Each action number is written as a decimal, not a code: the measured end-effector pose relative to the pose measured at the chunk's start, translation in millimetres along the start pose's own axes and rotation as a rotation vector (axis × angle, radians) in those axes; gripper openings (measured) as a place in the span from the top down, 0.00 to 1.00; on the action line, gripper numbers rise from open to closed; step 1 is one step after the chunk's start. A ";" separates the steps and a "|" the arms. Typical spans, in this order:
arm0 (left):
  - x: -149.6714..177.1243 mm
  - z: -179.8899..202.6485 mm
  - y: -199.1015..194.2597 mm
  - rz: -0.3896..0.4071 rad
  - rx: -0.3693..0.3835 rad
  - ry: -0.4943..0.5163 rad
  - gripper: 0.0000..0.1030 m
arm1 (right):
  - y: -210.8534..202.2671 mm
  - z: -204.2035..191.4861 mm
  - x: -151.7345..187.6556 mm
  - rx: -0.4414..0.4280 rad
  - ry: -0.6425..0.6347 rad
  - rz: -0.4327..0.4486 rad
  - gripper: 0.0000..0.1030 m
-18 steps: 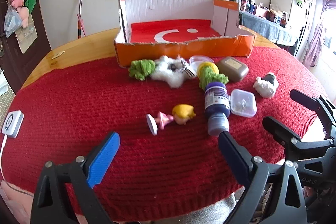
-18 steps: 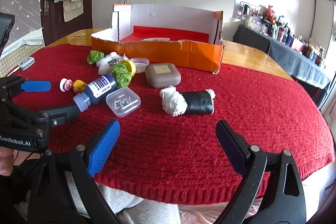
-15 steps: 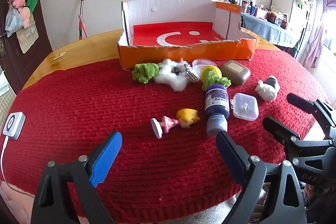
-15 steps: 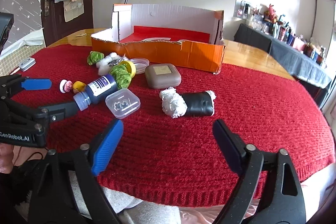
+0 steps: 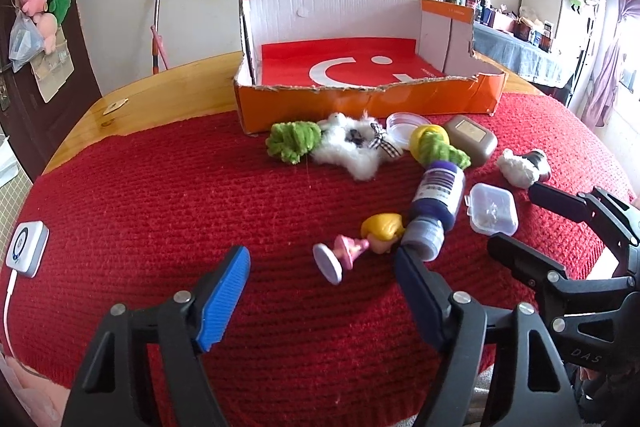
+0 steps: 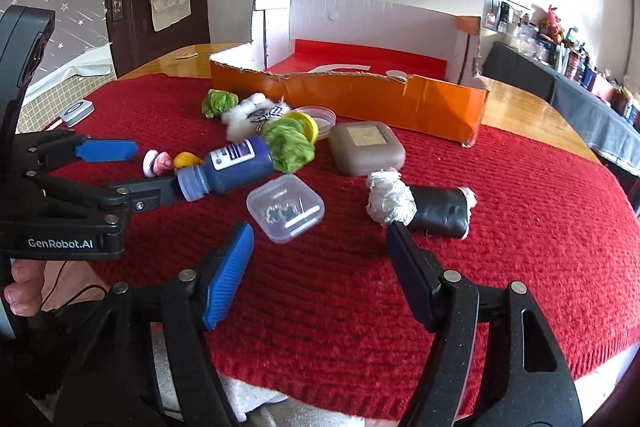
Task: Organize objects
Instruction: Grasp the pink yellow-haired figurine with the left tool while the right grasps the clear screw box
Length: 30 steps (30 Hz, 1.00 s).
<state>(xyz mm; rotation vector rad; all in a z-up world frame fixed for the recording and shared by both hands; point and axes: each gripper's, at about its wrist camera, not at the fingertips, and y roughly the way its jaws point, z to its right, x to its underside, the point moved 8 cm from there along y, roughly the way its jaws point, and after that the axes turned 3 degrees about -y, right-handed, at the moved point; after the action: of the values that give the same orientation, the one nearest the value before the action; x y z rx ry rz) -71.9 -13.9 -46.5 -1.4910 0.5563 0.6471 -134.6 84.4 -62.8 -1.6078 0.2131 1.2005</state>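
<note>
Toys and containers lie loose on the red cloth (image 5: pixel 160 195) before the orange box (image 5: pixel 360 103), while the left gripper (image 5: pixel 320 279) and right gripper (image 6: pixel 320 251) hover low over the near edge, both spread apart, holding nothing.

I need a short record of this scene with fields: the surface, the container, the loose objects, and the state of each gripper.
surface: red knitted cloth on a wooden table
container: orange cardboard box, nothing inside
loose objects: blue bottle lying down, clear plastic case, brown case, small doll
left gripper: open, holding nothing
right gripper: open, holding nothing
</note>
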 end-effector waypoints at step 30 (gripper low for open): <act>-17.9 15.4 -1.1 0.032 0.027 0.002 0.79 | 13.3 -17.3 -13.8 -0.106 -0.037 -0.019 0.63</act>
<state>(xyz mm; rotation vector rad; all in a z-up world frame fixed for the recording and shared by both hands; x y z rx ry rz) -84.8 0.6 -33.0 -1.4598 0.5898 0.6609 -139.8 59.1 -61.8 -1.6745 0.1114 1.2433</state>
